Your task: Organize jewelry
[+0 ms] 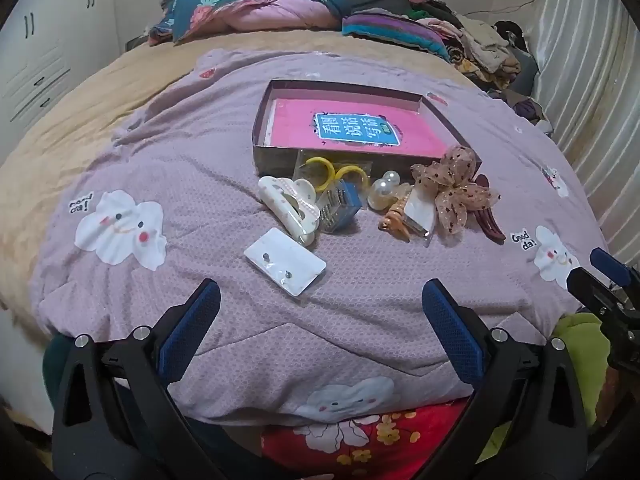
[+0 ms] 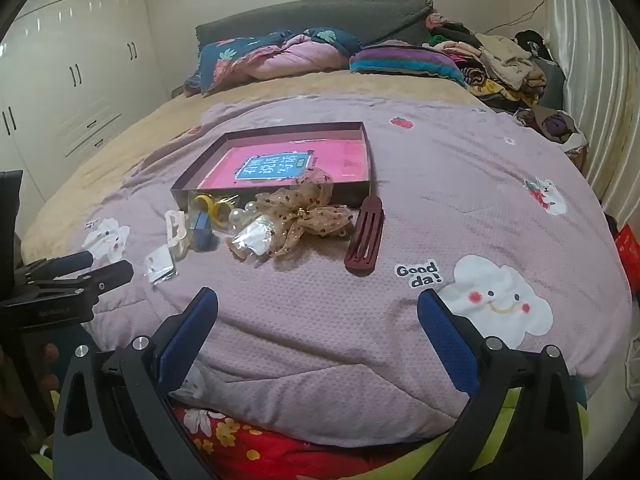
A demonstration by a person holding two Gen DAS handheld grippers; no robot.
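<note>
A shallow dark box (image 1: 280, 158) (image 2: 370, 168) with a pink book inside lies on the purple quilt. In front of it lies a heap of jewelry: a white card with ear studs (image 1: 285, 261) (image 2: 159, 265), a cream hair claw (image 1: 289, 208) (image 2: 177, 232), yellow hoops (image 1: 320, 171) (image 2: 210, 205), pearl earrings (image 1: 384, 190), a beige spotted bow (image 1: 454, 186) (image 2: 308, 212) and a dark red hair clip (image 1: 489, 216) (image 2: 365, 242). My left gripper (image 1: 320, 324) is open and empty, just short of the stud card. My right gripper (image 2: 318, 328) is open and empty, short of the red clip.
Folded blankets (image 1: 256, 8) and a clothes pile (image 1: 480, 44) lie at the bed's head. White wardrobes (image 2: 60, 80) stand left, a curtain (image 2: 592, 80) right. The right gripper's tip shows at the left wrist view's right edge (image 1: 600, 276); the left gripper shows in the right wrist view (image 2: 68, 276).
</note>
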